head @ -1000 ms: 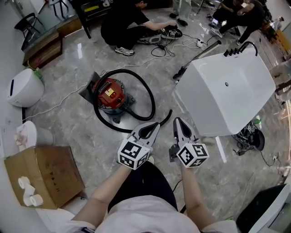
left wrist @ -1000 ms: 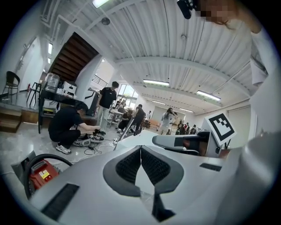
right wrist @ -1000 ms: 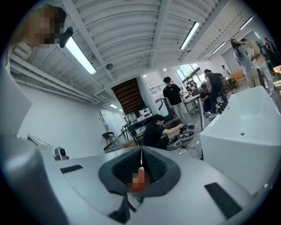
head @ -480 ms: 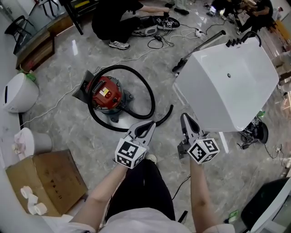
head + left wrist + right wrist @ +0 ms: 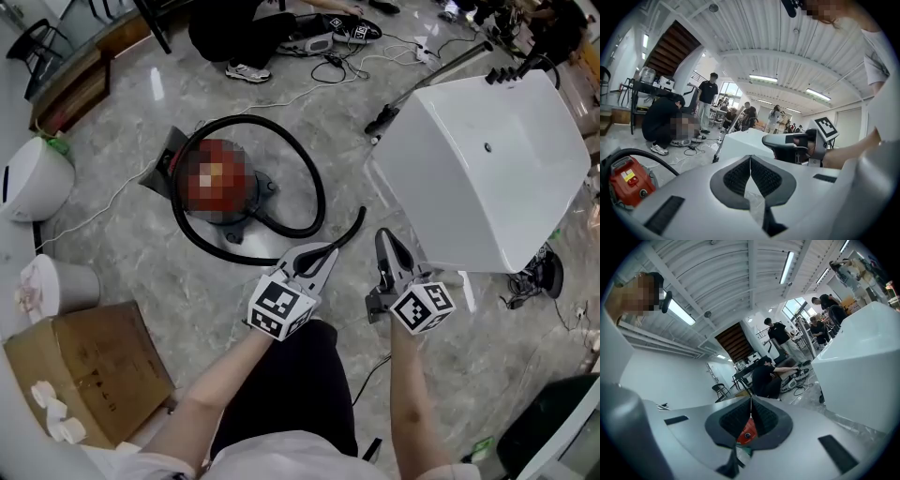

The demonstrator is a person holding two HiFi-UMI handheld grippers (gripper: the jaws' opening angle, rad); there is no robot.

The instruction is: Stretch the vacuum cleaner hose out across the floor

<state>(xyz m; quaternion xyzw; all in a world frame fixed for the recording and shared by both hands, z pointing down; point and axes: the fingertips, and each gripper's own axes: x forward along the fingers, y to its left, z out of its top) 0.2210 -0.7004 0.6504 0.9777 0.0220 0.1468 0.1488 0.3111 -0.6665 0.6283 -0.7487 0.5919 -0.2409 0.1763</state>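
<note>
White tub (image 5: 478,159), upper right. Vacuum cleaner (image 5: 214,183), centre left; black hose (image 5: 322,199) looped round it on the floor, free end near grippers. Left gripper (image 5: 328,253) and right gripper (image 5: 382,236), lower centre: both clenched, empty.

Open workshop-like hall: corrugated ceiling (image 5: 787,42) with strip lights (image 5: 763,78), cables (image 5: 356,62) on marble floor (image 5: 122,225), white bathtub (image 5: 478,169)

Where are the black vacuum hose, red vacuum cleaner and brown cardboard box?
Black vacuum hose (image 5: 322,192), head view, right side of its loop.
Red vacuum cleaner (image 5: 628,182), left gripper view, its red body.
Brown cardboard box (image 5: 89,370), head view, its top.
</note>
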